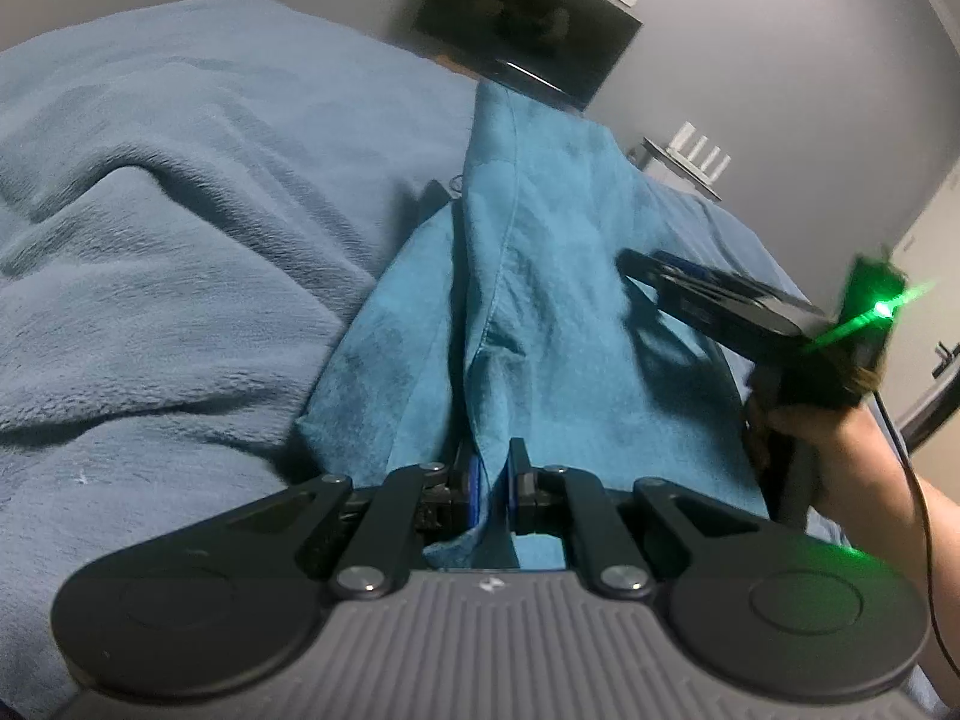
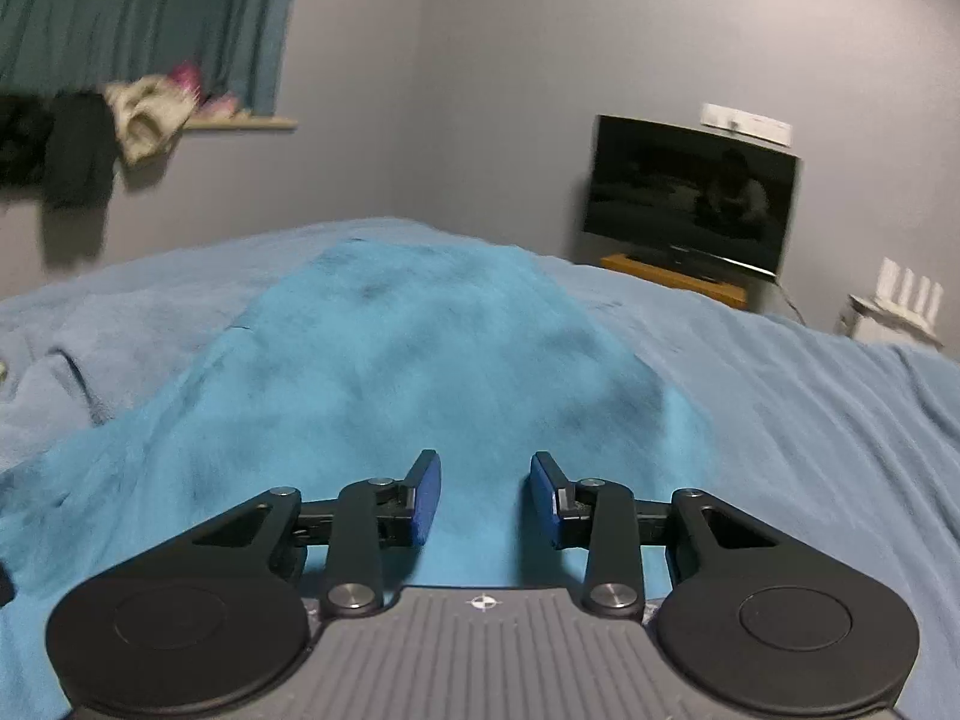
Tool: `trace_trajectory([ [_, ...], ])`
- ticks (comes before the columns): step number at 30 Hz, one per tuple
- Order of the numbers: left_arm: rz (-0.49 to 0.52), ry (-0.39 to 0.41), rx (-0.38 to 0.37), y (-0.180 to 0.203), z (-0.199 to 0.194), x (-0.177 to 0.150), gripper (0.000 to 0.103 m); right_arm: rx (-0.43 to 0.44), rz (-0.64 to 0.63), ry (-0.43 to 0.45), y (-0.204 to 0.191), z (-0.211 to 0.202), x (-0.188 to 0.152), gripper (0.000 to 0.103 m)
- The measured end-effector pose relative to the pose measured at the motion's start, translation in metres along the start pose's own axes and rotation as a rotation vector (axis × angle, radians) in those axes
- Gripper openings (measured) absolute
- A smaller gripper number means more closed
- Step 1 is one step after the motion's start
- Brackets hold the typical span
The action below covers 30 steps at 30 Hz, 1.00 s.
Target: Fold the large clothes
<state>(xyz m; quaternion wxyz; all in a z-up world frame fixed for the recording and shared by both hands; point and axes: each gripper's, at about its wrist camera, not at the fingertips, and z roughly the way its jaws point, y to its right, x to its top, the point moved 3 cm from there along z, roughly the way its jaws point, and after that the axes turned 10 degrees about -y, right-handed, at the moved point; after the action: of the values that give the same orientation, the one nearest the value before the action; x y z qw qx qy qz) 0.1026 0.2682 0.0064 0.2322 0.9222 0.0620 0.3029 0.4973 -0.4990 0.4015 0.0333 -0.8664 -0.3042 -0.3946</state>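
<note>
Grey walls enclosed the room, with a dark television (image 2: 690,198) on a low wooden stand and a light blue blanket (image 1: 150,210) covering the bed. On that blanket lay the teal garment (image 2: 384,372), spread flat toward the far edge, one fold raised. The left gripper (image 1: 491,483) was clamped on that raised fold, cloth pinched between its blue pads. The right gripper (image 2: 485,495) hovered above the garment, its jaws apart with nothing between them. A hand (image 1: 798,438) held the right gripper's handle, cable trailing.
</note>
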Motion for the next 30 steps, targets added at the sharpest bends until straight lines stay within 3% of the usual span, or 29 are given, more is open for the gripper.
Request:
trace_trajectory([
  [13,-0.03,-0.022,0.017,-0.006,0.003,-0.002,0.004,-0.054,-0.155,-0.18,-0.048,0.111,0.08,0.036],
  [20,-0.01,-0.036,0.024,0.001,0.006,-0.005,0.004,0.06,-0.019,-0.025,-0.038,0.086,0.093,0.038],
  [21,-0.007,-0.037,0.026,0.001,0.007,-0.006,0.004,0.063,-0.015,-0.037,-0.039,0.088,0.092,0.039],
  [24,-0.004,-0.044,0.032,-0.004,0.009,-0.005,0.004,0.096,-0.025,-0.186,-0.046,0.107,0.083,0.04],
  [27,-0.005,-0.049,0.024,-0.002,0.01,-0.003,0.004,0.194,-0.024,-0.174,-0.051,0.098,0.084,0.038],
  [30,0.0,-0.052,0.022,-0.001,0.012,0.001,0.004,0.195,-0.032,-0.114,-0.046,0.077,0.08,0.039],
])
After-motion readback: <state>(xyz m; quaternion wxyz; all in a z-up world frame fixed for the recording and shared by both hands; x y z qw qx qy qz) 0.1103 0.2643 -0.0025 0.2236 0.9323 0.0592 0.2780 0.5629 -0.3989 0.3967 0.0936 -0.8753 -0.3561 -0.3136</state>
